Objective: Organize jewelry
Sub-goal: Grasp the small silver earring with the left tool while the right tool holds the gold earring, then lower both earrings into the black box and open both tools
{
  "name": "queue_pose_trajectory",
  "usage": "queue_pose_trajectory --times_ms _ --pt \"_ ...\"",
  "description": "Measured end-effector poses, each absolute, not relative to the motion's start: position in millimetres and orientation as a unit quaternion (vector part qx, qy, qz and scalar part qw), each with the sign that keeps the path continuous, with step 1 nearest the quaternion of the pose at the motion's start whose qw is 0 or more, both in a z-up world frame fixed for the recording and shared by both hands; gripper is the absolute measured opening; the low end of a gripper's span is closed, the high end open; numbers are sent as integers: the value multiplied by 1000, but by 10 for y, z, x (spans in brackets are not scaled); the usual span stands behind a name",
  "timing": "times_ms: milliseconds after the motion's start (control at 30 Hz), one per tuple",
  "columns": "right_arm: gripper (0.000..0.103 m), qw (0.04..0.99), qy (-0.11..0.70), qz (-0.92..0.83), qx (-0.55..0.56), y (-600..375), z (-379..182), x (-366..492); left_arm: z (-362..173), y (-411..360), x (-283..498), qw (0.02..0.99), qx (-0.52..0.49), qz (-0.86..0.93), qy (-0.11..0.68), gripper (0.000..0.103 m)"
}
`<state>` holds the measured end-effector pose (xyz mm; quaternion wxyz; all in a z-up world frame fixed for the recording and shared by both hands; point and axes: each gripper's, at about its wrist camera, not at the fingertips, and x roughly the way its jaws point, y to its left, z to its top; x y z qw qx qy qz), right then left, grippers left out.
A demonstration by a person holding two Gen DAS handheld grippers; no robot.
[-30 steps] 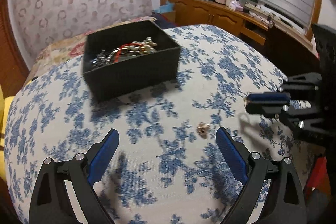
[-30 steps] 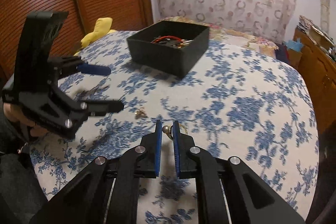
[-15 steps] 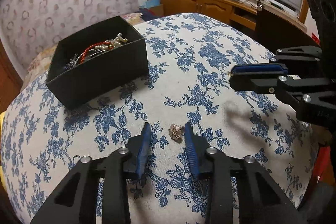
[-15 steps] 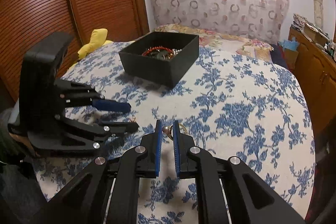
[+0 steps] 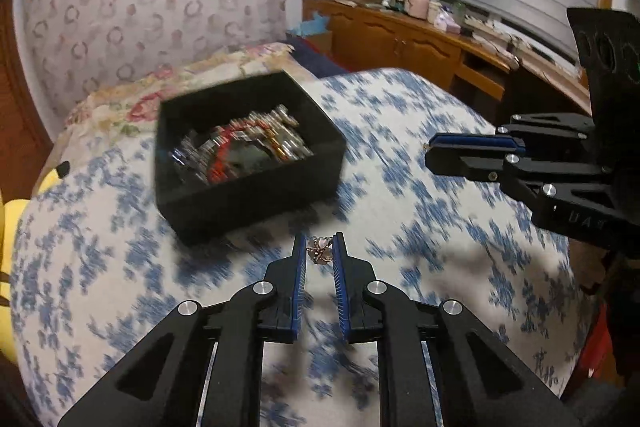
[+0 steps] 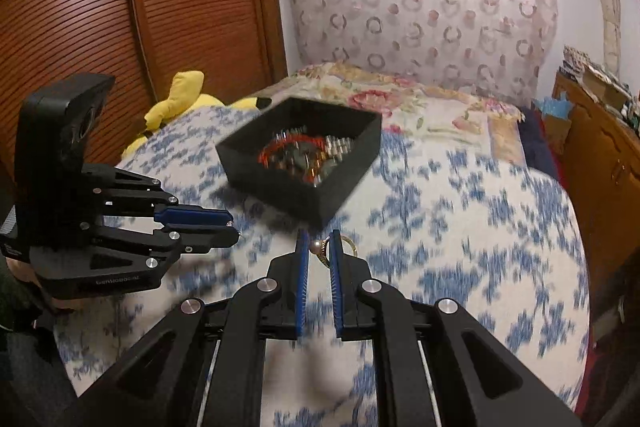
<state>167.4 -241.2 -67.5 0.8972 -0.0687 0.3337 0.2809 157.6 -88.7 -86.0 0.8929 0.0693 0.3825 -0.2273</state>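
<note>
A black box holding several pieces of jewelry sits on the blue-flowered bedspread. My left gripper is just short of the box's near wall. Its jaws are closing, with the pads pressing a small rose-gold flower piece. In the right wrist view the box lies ahead and my right gripper is shut on a pearl earring with a gold ring. The grippers hang side by side above the cloth: the right gripper and the left gripper each show in the other's view.
A yellow plush toy lies at the bed's left edge by a wooden louvred door. A floral quilt is behind the box. A wooden cabinet with clutter stands to the right.
The left jaws went from wide open to closed on the rose-gold piece and lifted it off the cloth. Both grippers have risen and moved toward the black box.
</note>
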Motion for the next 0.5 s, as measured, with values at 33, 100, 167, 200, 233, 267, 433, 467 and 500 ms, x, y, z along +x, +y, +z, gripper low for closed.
queue_pose_trajectory --times_ms 33,100,167,200,233,267,433,467,500 --pt "12 898 330 283 -70 -2384 -650 1715 -825 -869 1611 895 67 -224 379 12" --pt "12 898 324 289 -70 -2319 -602 1814 -750 -814 1692 900 63 -217 373 12" --pt "12 898 319 294 -70 -2256 -576 1924 -701 -773 1761 904 63 -210 368 12" --pt "12 898 318 295 -68 -2232 -576 1969 -677 -751 1800 905 63 -207 366 12" --pt "12 898 318 298 -65 -2206 -574 2031 -667 -739 1829 906 62 -205 364 12" --pt "12 897 319 299 -63 -2191 -572 2064 -651 -721 1857 907 60 -203 363 12" --pt "12 893 322 312 -47 -2062 -557 2332 -561 -615 2031 914 50 -191 356 12" --pt "12 892 323 313 -45 -2045 -554 2364 -546 -596 2072 915 47 -189 354 12" --pt "12 891 325 315 -43 -2012 -553 2419 -534 -573 2129 916 44 -185 354 12"
